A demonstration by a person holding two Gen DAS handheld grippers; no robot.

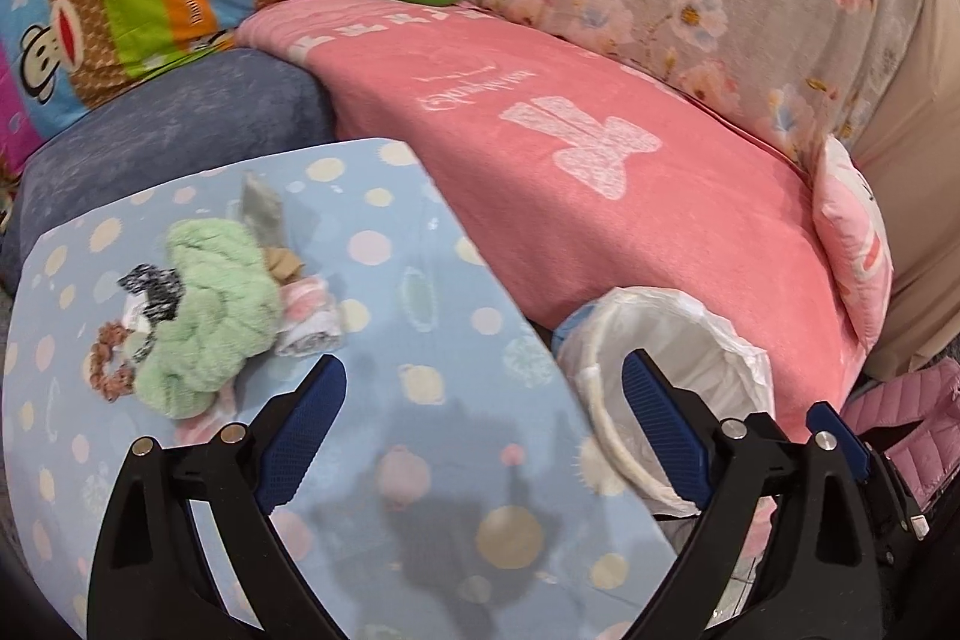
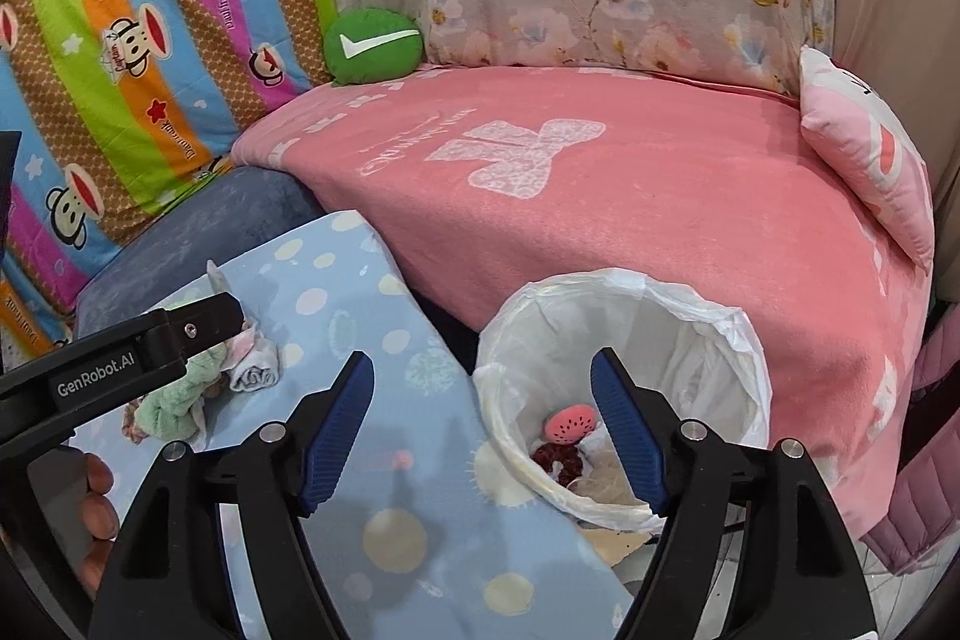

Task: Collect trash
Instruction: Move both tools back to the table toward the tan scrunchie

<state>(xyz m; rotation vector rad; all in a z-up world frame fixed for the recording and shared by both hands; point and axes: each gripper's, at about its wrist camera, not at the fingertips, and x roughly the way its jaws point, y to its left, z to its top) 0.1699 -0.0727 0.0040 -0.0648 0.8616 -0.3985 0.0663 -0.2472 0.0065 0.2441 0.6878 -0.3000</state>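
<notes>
A soft pile of crumpled fabric scraps (image 1: 198,316) lies at mid-left on the dotted blue table (image 1: 420,460), beside the white-lined bin (image 2: 630,340). Both the left gripper (image 1: 483,430) and right gripper (image 2: 483,430) gape empty. Light, limp, probably best pinched at a raised fold.

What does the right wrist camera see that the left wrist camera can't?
Only the right wrist view looks down into the white-lined round trash bin: a pink watermelon-slice piece and a dark red scrunchie lie inside. Only the left wrist view shows the black-and-white patterned scrap and brown braided ring beside the pile. Both show the crumpled mint-green fluffy cloth, the blue dotted tabletop and the green check-mark cushion.
</notes>
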